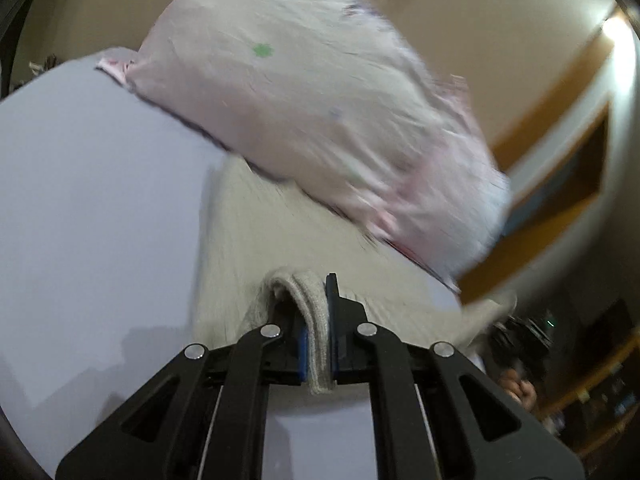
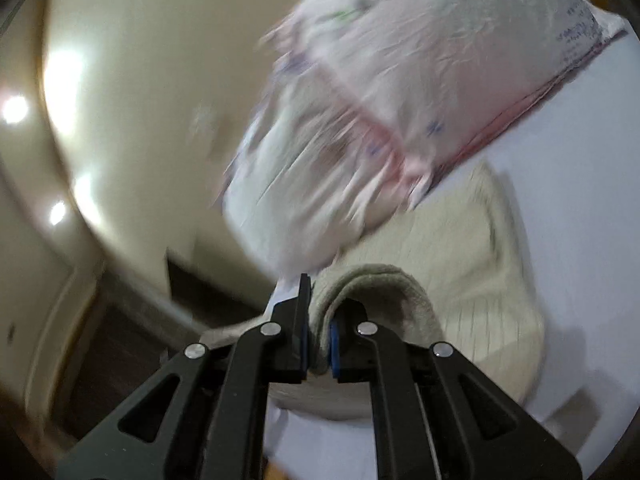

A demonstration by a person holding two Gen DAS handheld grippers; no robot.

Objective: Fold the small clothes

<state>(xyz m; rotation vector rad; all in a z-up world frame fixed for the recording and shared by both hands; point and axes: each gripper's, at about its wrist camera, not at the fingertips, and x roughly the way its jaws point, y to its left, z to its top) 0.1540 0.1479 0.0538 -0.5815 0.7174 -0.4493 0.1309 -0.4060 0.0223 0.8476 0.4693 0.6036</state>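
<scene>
Left wrist: beige garment (image 1: 316, 344) pinched between jaws (both).

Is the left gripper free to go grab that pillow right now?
Probably not: the left gripper is shut on the beige cloth, so it must let go first. The pillow lies just beyond.

A white bed (image 1: 88, 200) carries a beige garment (image 1: 256, 240) and pillow (image 1: 304, 96).
</scene>
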